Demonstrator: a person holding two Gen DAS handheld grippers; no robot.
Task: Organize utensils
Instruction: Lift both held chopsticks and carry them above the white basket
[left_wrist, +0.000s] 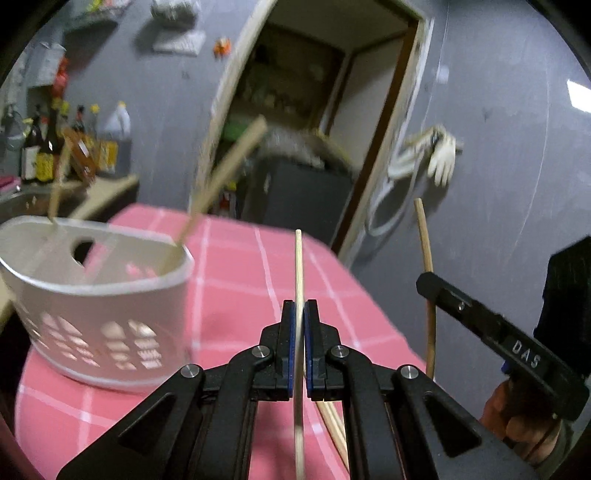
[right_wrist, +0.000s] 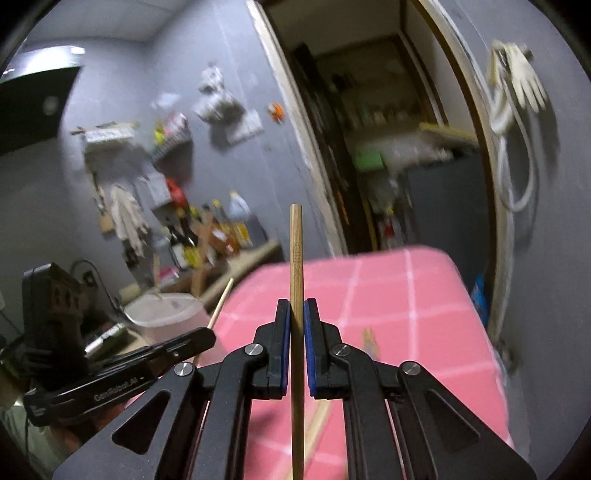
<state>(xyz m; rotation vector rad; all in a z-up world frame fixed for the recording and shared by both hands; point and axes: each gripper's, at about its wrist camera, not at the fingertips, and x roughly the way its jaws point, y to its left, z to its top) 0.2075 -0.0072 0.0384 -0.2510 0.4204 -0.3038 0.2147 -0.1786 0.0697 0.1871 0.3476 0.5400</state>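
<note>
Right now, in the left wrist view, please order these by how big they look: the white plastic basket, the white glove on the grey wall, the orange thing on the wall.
1. White plastic basket, though nearness to the camera enlarges it.
2. White glove.
3. Orange thing.

I see a pale chopstick (left_wrist: 299, 266) standing upright, pinched at mid-length by my left gripper (left_wrist: 299, 314). A darker, thicker chopstick (right_wrist: 296, 258) stands upright too, clamped by my right gripper (right_wrist: 296, 314). A white perforated basket (left_wrist: 92, 314) sits on the pink checked cloth to the left, with two chopsticks (left_wrist: 225, 166) leaning in it. More chopsticks (left_wrist: 332, 421) lie flat on the cloth below my left gripper.
</note>
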